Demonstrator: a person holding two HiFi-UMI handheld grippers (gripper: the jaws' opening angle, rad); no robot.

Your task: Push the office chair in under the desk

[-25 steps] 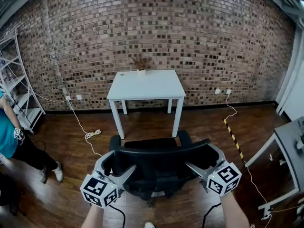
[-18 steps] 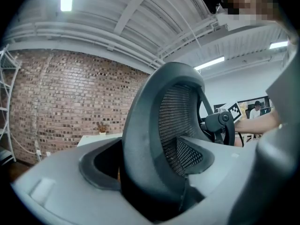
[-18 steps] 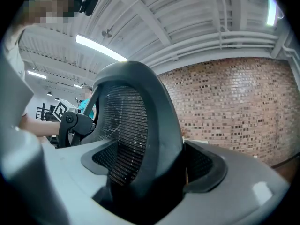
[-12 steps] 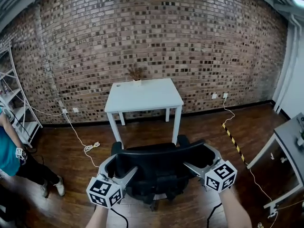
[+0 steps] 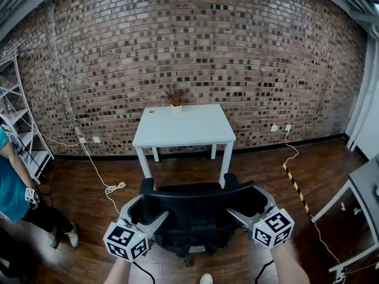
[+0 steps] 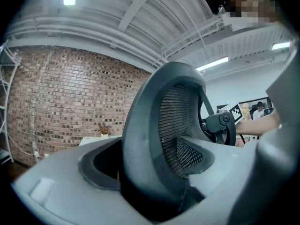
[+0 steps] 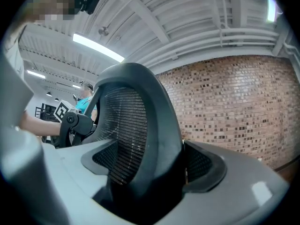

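A black mesh office chair (image 5: 195, 212) stands on the wood floor just in front of a white desk (image 5: 185, 126), its back towards me. My left gripper (image 5: 149, 209) is shut on the left end of the backrest's top rim. My right gripper (image 5: 249, 203) is shut on the right end. In the left gripper view the backrest's rim (image 6: 140, 125) fills the gap between the jaws of the left gripper (image 6: 150, 172). The right gripper view shows the same rim (image 7: 159, 125) clamped in the right gripper (image 7: 145, 168). The chair's seat front reaches about level with the desk's front legs.
A small dried plant (image 5: 176, 96) sits at the desk's back edge, against the brick wall. A person in a teal shirt (image 5: 9, 182) stands at the left by a metal shelf (image 5: 18, 117). Cables (image 5: 112, 187), striped floor tape (image 5: 294, 185), and a grey desk (image 5: 361, 194) lie nearby.
The gap between the chair and the white desk has shrunk: the chair has rolled forward with both grippers still clamped on the backrest.
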